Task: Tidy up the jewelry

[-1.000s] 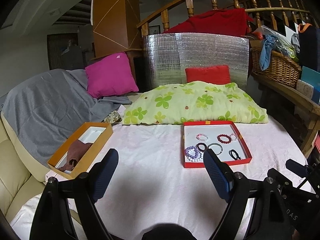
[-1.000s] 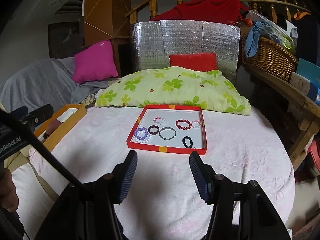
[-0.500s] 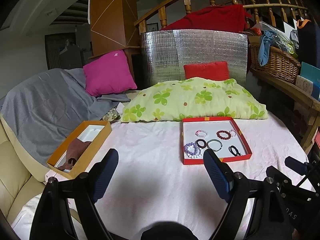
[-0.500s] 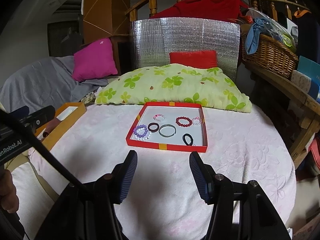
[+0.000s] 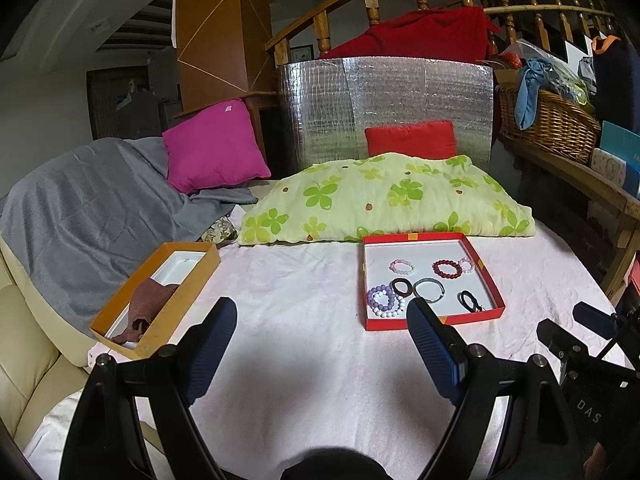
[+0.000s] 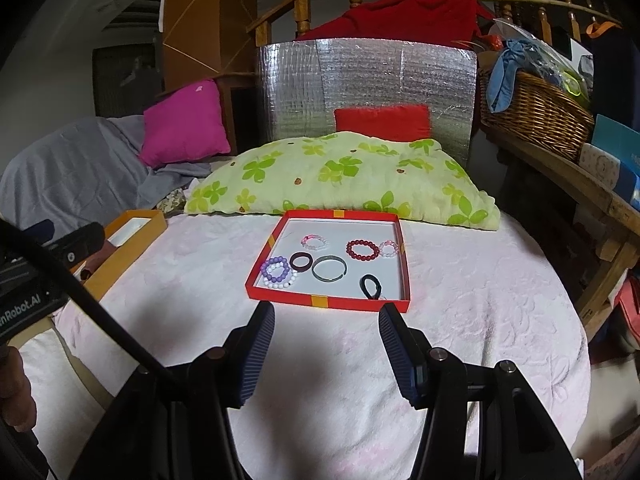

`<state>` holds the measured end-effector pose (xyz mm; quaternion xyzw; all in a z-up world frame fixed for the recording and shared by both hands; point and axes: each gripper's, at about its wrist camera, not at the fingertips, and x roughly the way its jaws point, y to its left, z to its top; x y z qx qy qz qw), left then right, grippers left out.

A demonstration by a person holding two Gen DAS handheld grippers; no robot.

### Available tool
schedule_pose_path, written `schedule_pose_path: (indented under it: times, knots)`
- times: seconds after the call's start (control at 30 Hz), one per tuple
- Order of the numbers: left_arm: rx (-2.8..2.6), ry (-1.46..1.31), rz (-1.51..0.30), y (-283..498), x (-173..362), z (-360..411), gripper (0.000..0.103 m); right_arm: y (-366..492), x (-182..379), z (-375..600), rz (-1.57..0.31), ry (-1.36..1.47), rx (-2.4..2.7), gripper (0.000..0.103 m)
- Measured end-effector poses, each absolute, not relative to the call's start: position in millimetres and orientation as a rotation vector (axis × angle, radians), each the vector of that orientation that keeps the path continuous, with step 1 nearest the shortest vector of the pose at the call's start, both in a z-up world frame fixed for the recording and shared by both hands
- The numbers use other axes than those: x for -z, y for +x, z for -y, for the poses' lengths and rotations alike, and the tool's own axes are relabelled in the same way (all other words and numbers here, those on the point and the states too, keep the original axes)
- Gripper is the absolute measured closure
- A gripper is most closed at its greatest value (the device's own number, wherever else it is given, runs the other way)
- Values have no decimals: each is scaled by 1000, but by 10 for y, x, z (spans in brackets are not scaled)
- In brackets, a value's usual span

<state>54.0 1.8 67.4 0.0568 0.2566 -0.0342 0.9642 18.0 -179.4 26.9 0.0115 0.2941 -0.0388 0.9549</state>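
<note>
A red tray [image 6: 332, 302] [image 5: 434, 322] lies on the pale pink cloth and holds several bracelets: a purple and white beaded pair [image 6: 278, 272], a dark ring [image 6: 301, 261], a grey bangle [image 6: 329, 269], a red beaded one [image 6: 362, 249], pink ones [image 6: 314, 242] and a black loop [image 6: 371, 285]. An orange box [image 5: 156, 300] [image 6: 128, 246] with a brown cloth [image 5: 146, 308] in it sits at the left. My left gripper [image 5: 322, 328] is open and empty, between the two containers. My right gripper [image 6: 326, 334] is open and empty, just short of the red tray's near edge.
A green flowered pillow [image 6: 344, 178] lies behind the tray, with a red cushion [image 6: 382, 122] and a silver foil panel [image 6: 368, 88] further back. A grey blanket [image 5: 88, 208] and pink cushion [image 5: 214, 146] are at the left. A wooden shelf with a wicker basket [image 6: 536, 114] runs along the right.
Both grippers have moved slightly forward toward the containers, and the red tray sits a little closer in the right wrist view. Both stay open and empty.
</note>
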Motion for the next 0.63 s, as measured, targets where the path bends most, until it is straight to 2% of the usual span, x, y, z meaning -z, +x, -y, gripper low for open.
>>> schedule_pose_path:
  times: [0.43, 0.57, 0.63]
  knots:
    - [97, 125, -558, 988, -470, 21, 16, 591, -128, 1877, -610, 23, 86, 44]
    - [113, 94, -584, 1317, -257, -148, 16, 750, -87, 2145, -611, 30, 76, 44]
    - [85, 63, -616, 1574, -68, -311, 16, 854, -19, 2415, -593, 9, 114, 38]
